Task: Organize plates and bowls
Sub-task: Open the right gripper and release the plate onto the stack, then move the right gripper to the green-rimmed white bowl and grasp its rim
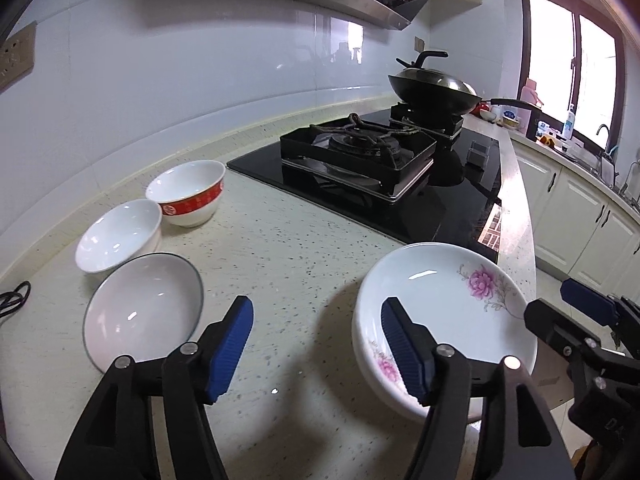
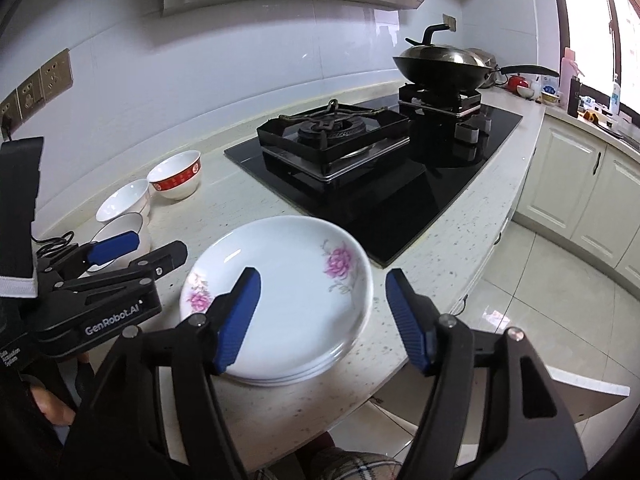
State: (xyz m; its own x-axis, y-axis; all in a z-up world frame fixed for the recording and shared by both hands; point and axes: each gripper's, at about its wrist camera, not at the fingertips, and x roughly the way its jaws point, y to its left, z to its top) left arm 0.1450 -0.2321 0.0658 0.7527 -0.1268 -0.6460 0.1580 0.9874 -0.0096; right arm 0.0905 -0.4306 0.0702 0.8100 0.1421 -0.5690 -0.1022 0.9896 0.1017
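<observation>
Left tongs (image 1: 316, 344) and right tongs (image 2: 322, 318): both spread wide, gripping nothing. Flowered plates (image 2: 288, 292) stacked on counter (image 1: 288, 248); bowls (image 1: 120, 236) lie well left.

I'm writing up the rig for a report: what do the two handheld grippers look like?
Both are alike: the left gripper and right gripper have black angular plastic linkage arms with silver pivot screws, each ending in two fingers faced with ribbed blue pads. The left gripper's body carries white "GenRobot.AI" lettering, seen from the right wrist view. A black strap with a white edge hangs beside it.
</observation>
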